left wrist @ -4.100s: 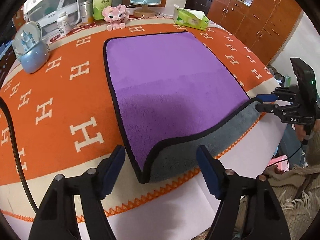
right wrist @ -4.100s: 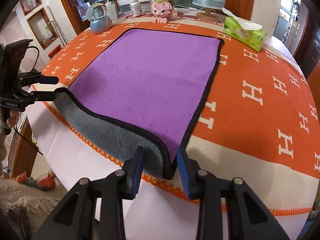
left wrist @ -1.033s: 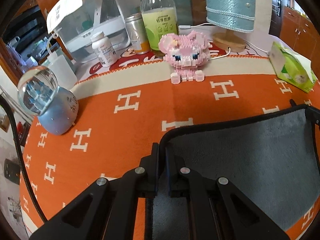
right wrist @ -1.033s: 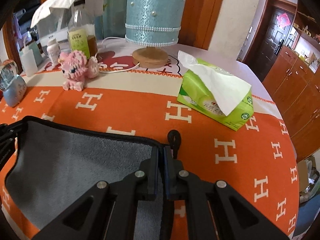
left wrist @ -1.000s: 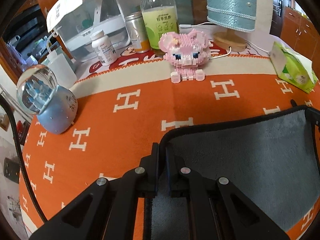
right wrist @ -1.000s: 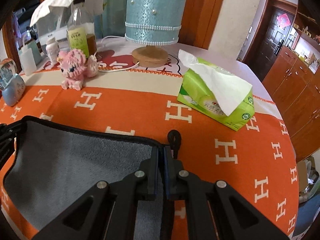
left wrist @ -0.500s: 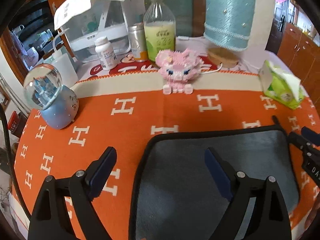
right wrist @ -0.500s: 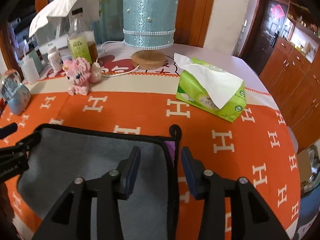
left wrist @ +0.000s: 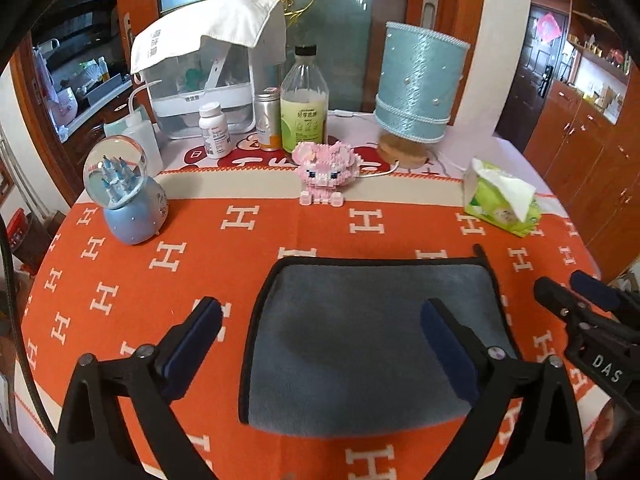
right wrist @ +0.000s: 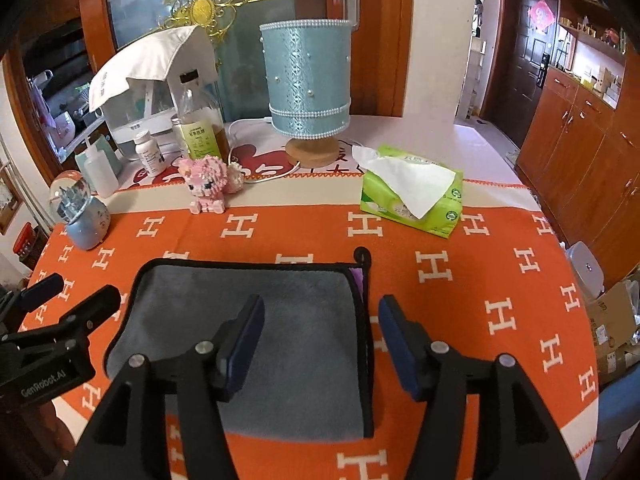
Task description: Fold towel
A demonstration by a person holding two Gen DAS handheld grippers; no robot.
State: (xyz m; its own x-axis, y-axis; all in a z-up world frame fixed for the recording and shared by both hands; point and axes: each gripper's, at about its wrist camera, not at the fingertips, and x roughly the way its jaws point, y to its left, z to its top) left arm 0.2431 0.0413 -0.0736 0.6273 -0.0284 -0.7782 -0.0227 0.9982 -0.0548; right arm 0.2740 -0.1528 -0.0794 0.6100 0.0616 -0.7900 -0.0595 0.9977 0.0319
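The towel (left wrist: 360, 344) lies folded in half on the orange tablecloth, grey side up, with a black hem. It also shows in the right wrist view (right wrist: 288, 344), where a sliver of the purple side peeks out at its far right corner. My left gripper (left wrist: 320, 344) is open and empty, raised above the towel's near left part. My right gripper (right wrist: 320, 340) is open and empty above the towel's right edge. Each gripper appears in the other's view, the right one (left wrist: 576, 296) and the left one (right wrist: 68, 296).
Behind the towel stand a pink block pig (left wrist: 324, 172), a snow globe (left wrist: 124, 196), a green tissue pack (left wrist: 500, 200), a blue lamp (left wrist: 416, 92), bottles (left wrist: 304, 100) and a covered white appliance (left wrist: 204, 76). The tablecloth (left wrist: 160, 264) covers a round table; cabinets stand at the right.
Both grippers let go of the towel's corners, opened wide and pulled back and up. The towel stays folded, grey side up.
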